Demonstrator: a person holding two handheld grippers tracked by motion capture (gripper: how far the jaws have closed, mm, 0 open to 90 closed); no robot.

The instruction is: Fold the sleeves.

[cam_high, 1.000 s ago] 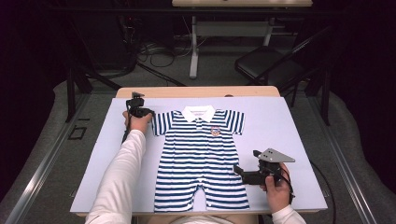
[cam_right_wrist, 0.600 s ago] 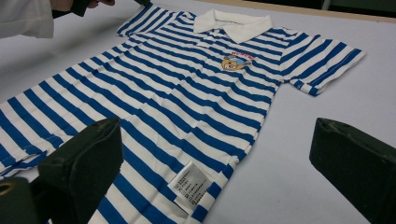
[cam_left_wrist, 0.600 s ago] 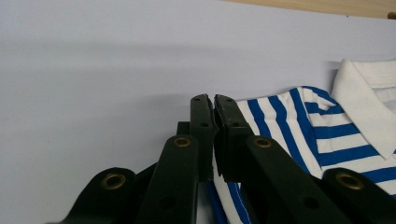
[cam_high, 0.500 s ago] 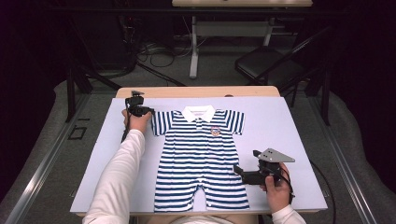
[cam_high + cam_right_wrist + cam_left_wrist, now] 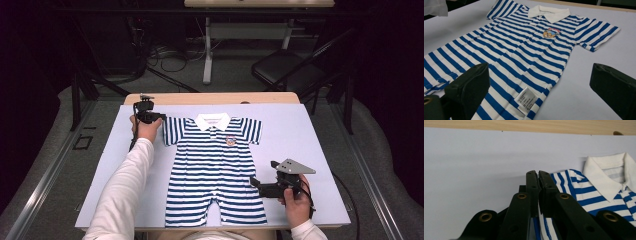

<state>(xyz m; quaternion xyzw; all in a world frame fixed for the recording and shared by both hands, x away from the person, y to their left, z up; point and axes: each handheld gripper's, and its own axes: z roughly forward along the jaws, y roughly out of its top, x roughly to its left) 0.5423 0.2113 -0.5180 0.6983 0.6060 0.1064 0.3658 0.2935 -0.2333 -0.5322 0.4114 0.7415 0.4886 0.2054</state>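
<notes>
A little striped romper (image 5: 215, 167) lies flat on the pale worktop (image 5: 310, 135). It is blue and white, with a white collar (image 5: 213, 120) at the far end and two short legs at the near end, by the person. So its long way runs from far to near, right down the middle of the worktop.

The left claw (image 5: 159, 118) is at the far left corner of the romper, at the tip of the left sleeve (image 5: 173, 130). In the left gripper view its two black jaws are pressed together, and striped cloth (image 5: 541, 225) pokes out from between them low down. So I think the left claw is pinching the edge of that sleeve. The rest of the romper spreads away from this claw, toward the right and toward the person.

The right claw (image 5: 256, 183) sits low by the romper's right side, near the hip, and points in at it. In the right gripper view its jaws stand wide apart with nothing between them. The side hem with its small white label (image 5: 525, 99) lies just in front of them, not yet touched.

The left hand (image 5: 148, 129) already has its corner. The right hand (image 5: 296, 201) is the one closer to the legs and the side. I would guess the fold starts from the sleeve and goes across, toward the middle of the romper.
</notes>
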